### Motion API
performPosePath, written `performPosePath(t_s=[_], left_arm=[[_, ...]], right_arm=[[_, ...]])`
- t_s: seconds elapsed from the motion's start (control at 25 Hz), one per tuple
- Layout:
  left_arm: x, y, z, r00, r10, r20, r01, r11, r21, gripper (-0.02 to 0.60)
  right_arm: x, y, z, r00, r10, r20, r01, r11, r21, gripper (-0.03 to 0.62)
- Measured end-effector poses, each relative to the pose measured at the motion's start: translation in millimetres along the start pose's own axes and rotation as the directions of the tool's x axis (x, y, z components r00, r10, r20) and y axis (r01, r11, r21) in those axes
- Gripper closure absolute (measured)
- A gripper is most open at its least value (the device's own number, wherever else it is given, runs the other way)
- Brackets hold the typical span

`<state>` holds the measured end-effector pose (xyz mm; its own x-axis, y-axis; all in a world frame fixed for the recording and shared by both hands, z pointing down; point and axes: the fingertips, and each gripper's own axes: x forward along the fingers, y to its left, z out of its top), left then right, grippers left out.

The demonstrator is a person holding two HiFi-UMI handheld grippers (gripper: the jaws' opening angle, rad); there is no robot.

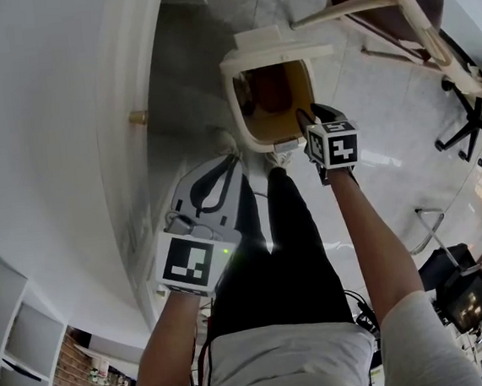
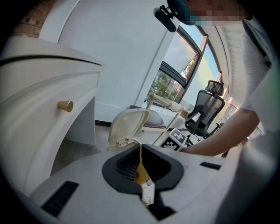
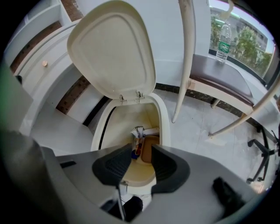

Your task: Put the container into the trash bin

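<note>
- We are holding the right gripper (image 3: 142,154) above the open trash bin (image 3: 165,118), its jaws spread wide and gripping nothing.
- The container (image 3: 143,131) is lying inside the bin, under the raised lid (image 3: 113,48).
- We are holding the left gripper (image 2: 140,148) beside the white cabinet (image 2: 43,109), its jaws pressed together and empty.

The container (image 3: 139,139) lies at the bottom of the cream bin (image 3: 164,120), whose lid (image 3: 114,48) stands open
</note>
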<state>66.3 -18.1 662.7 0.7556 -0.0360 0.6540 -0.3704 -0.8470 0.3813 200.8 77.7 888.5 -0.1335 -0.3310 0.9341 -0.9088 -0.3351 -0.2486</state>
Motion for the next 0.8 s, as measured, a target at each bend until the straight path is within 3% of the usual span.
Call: performPosePath(t_s=[0.36, 0.8], left_arm=[[-23.9, -18.8, 16.7, 1.000, -0.008, -0.002, 0.008, 1.000, 0.026, 0.555], [-61.7, -47.0, 71.5, 0.998, -0.010, 0.063, 0.006, 0.997, 0.073, 0.555]], right_arm=[[-35.7, 21.2, 15.1, 0.998, 0.046, 0.037, -0.045, 0.999, -0.012, 0.457], [-120.4, 52.7, 60.3, 0.988, 0.100, 0.119, -0.078, 0.981, -0.176, 0.553]])
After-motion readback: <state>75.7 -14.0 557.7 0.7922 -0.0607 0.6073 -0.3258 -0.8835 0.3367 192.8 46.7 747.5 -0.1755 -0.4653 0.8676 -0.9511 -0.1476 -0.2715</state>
